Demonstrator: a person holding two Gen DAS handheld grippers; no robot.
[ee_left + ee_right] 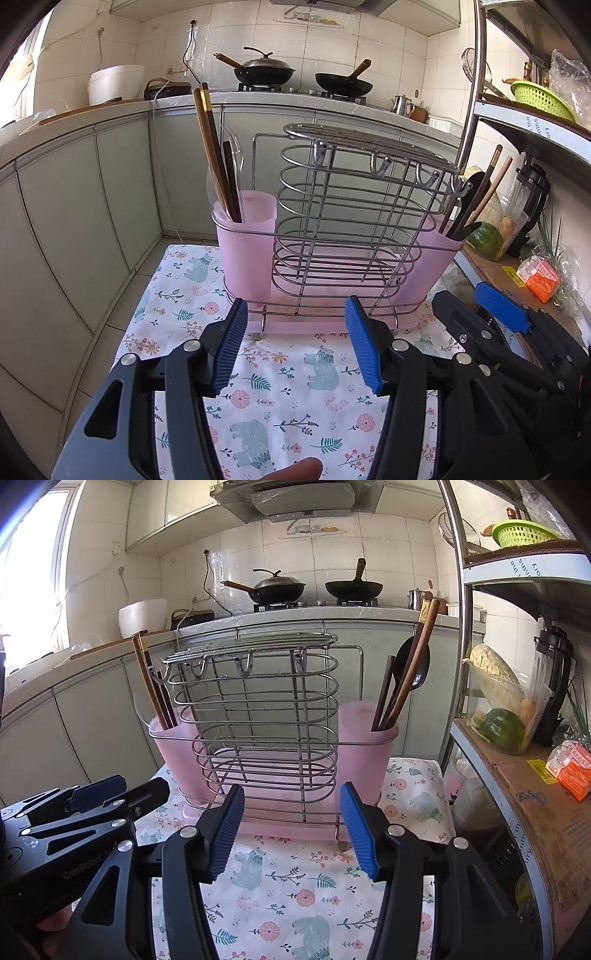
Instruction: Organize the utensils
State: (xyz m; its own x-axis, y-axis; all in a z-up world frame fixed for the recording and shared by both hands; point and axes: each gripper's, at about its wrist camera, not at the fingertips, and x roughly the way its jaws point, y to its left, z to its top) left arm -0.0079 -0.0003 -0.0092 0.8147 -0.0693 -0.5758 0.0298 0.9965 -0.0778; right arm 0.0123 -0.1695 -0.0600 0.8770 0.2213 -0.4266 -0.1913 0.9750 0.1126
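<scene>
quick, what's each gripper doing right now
left gripper: open, holding nothing
right gripper: open, holding nothing

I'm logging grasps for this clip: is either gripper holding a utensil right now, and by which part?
Nothing is held. The left gripper and right gripper are both open and empty, short of the rack.

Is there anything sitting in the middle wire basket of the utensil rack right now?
No, the wire basket looks empty in the right wrist view, while chopsticks and a black spoon stand in the right pink cup.
</scene>
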